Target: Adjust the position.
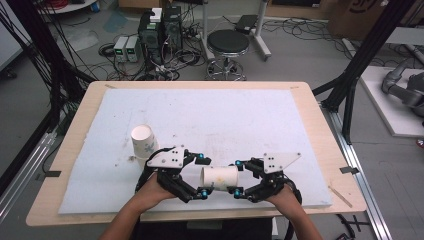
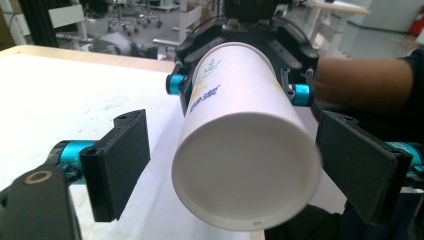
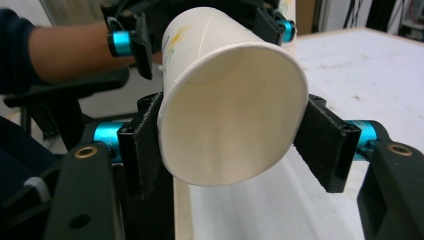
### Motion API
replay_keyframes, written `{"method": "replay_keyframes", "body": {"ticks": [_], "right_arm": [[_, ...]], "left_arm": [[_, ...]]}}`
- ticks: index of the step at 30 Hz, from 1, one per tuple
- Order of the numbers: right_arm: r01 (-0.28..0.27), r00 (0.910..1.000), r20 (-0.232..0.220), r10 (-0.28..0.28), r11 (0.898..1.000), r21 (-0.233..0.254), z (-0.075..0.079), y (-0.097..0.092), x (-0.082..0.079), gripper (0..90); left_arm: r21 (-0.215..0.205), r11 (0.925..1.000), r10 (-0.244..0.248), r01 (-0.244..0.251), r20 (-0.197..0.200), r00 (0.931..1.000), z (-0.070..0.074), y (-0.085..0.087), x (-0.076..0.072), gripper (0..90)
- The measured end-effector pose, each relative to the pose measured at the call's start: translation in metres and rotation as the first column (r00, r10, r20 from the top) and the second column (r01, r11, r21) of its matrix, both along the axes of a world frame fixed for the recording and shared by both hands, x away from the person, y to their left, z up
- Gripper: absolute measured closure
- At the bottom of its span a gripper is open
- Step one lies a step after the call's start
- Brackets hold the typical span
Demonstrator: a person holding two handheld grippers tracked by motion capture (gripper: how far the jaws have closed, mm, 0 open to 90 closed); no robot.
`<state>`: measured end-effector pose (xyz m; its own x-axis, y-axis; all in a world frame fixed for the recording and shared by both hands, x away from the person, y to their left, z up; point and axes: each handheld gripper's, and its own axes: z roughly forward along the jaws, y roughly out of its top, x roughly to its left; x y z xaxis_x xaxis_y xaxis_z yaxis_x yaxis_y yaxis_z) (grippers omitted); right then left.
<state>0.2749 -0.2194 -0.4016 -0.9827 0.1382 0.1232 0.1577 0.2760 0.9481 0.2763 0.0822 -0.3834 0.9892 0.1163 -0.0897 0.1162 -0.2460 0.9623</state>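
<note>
A white paper cup [image 1: 219, 178] with a green and yellow print lies on its side in the air between my two grippers, near the table's front edge. My right gripper [image 1: 237, 178] is shut on its mouth end; in the right gripper view both pads [image 3: 145, 145] press the rim and the open mouth [image 3: 230, 120] faces the camera. My left gripper [image 1: 202, 176] is open around the base end. In the left gripper view the closed base [image 2: 245, 170] sits between the jaws, with a clear gap beside the left pad [image 2: 122, 160].
A second paper cup [image 1: 144, 141] stands on the white foam mat [image 1: 250, 115], just left of and behind my left gripper. The mat covers most of the wooden table [image 1: 320, 125]. A stool [image 1: 227, 45] and computers [image 1: 160, 35] stand on the floor beyond.
</note>
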Motion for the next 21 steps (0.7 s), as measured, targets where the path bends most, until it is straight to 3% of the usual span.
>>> {"method": "replay_keyframes", "body": {"ticks": [3, 6, 11, 17, 21], "right_arm": [[0.013, 0.9999, 0.0, -0.013, 0.997, -0.07, 0.007, -0.001, 0.001, 32.6], [0.029, 0.9995, 0.02, -0.026, 0.988, -0.151, 0.015, 0.0, 0.003, 31.9], [0.04, 0.9985, 0.046, -0.029, 0.962, -0.269, 0.029, 0.004, 0.005, 31.7], [0.035, 0.9977, 0.067, -0.012, 0.935, -0.352, 0.042, 0.01, 0.008, 31.4], [0.03, 0.997, 0.078, 0.002, 0.912, -0.41, 0.05, 0.015, 0.01, 31.4]], "left_arm": [[0.038, 0.9992, 0.01, -0.01, 0.009, 0.9999, 0.002, 0.0, 0.0, 14.7], [0.086, 0.996, 0.02, -0.022, 0.029, 0.9994, 0.004, -0.002, -0.001, 14.7], [0.12, 0.9926, 0.015, -0.02, 0.042, 0.999, 0.008, -0.004, 0.0, 14.9], [0.162, 0.9867, 0.004, -0.012, 0.052, 0.9987, 0.011, -0.008, 0.002, 14.9], [0.197, 0.9803, -0.001, -0.012, 0.062, 0.9981, 0.011, -0.01, 0.003, 14.9]]}}
